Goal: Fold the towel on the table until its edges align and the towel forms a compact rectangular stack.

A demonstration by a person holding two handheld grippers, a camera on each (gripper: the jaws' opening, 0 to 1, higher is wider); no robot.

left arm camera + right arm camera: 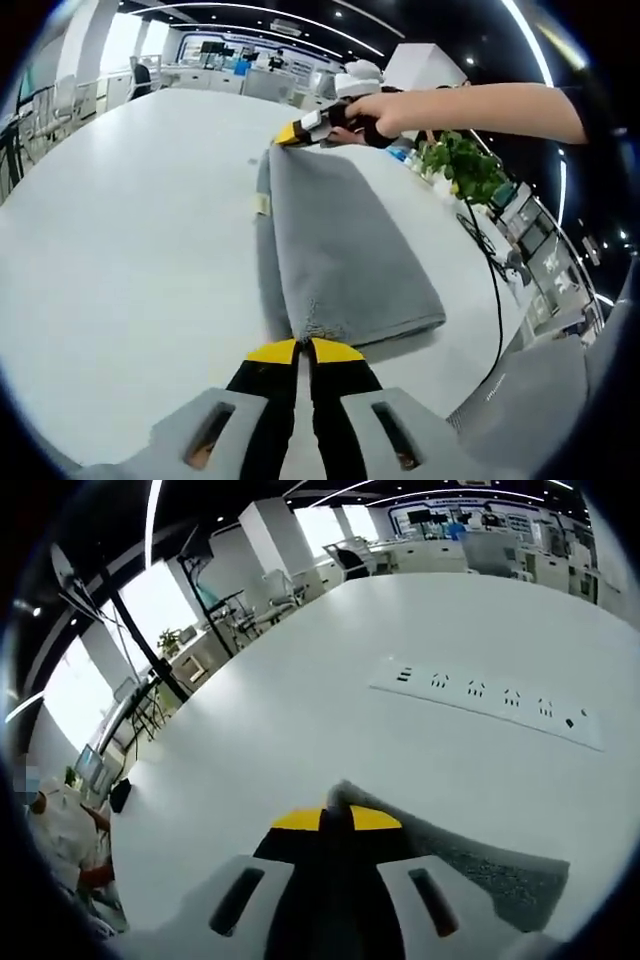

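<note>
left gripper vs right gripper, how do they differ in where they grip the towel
The left gripper pinches the near end of the grey towel, at its folded corner; the right gripper pinches the far end, across the table. In the left gripper view a hand is seen on the right gripper; the left gripper comes up from the bottom edge. Both have yellow-tipped jaws shut on the towel.
</note>
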